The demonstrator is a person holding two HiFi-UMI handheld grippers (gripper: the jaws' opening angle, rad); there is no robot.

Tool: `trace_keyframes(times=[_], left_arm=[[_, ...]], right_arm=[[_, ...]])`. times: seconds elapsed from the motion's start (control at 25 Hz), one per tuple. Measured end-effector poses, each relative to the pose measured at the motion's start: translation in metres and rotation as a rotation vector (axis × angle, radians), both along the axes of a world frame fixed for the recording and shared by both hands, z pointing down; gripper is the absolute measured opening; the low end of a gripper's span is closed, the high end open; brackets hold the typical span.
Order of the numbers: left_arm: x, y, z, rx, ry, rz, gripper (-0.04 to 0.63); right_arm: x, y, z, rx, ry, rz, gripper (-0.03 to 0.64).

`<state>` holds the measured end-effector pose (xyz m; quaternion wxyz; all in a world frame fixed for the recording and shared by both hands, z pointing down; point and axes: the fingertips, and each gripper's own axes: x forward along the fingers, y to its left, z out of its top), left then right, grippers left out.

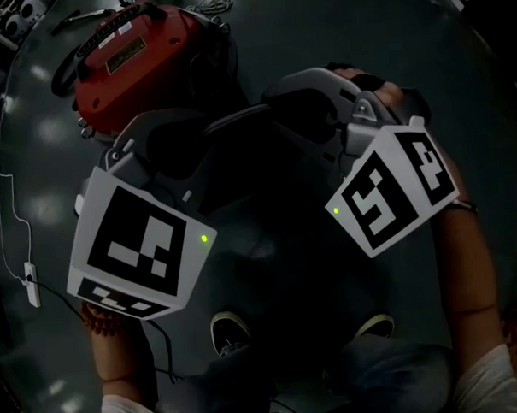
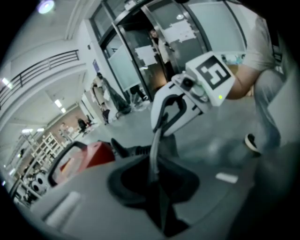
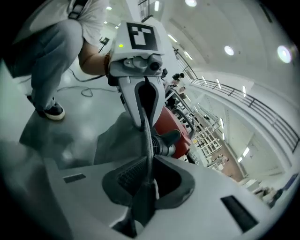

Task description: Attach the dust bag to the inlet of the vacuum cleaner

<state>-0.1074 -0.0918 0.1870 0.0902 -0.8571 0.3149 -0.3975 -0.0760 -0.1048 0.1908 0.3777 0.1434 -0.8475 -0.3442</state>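
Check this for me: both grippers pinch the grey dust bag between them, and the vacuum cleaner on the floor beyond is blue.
One thing is wrong: the vacuum cleaner is red, not blue, as the head view shows. The rest holds: the left gripper and the right gripper each have their fingers shut on the dust bag.

Head view is appearing dim and underexposed, with soft glare patches lying on the floor. Both gripper views are showing bright ceiling lights, fisheye bending toward dark vignetted corners, and blurring foregrounds.
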Motion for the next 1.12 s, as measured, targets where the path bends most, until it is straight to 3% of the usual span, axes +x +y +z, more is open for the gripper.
trace_keyframes(times=[0.16, 0.24, 0.44, 0.52, 0.64, 0.8, 0.88, 1.12], left_arm=[[-0.006, 0.009, 0.011, -0.064, 0.084, -0.009, 0.038], [-0.006, 0.009, 0.009, -0.051, 0.078, -0.011, 0.038], [-0.001, -0.002, -0.004, 0.081, -0.04, -0.023, 0.044], [0.001, -0.008, -0.006, 0.111, -0.056, -0.017, 0.049], [0.0, -0.01, -0.003, 0.105, 0.004, -0.016, 0.051], [-0.009, -0.002, 0.009, 0.009, 0.103, -0.029, 0.034], [-0.011, 0.001, 0.014, -0.014, 0.118, -0.033, 0.031], [-0.007, -0.009, -0.001, 0.108, 0.003, -0.035, 0.041]], right_arm=[[-0.01, 0.001, -0.006, 0.151, 0.104, -0.023, 0.049], [-0.01, 0.0, -0.004, 0.128, 0.086, -0.023, 0.051], [-0.002, -0.006, 0.006, 0.029, 0.001, 0.024, 0.049], [0.0, -0.007, 0.01, 0.001, -0.015, 0.034, 0.051], [0.0, -0.008, 0.009, 0.017, -0.003, 0.028, 0.051], [-0.009, -0.009, -0.002, 0.189, 0.079, 0.009, 0.051], [-0.014, -0.01, -0.003, 0.223, 0.093, 0.0, 0.051], [-0.008, -0.015, 0.007, 0.082, -0.001, 0.048, 0.051]])
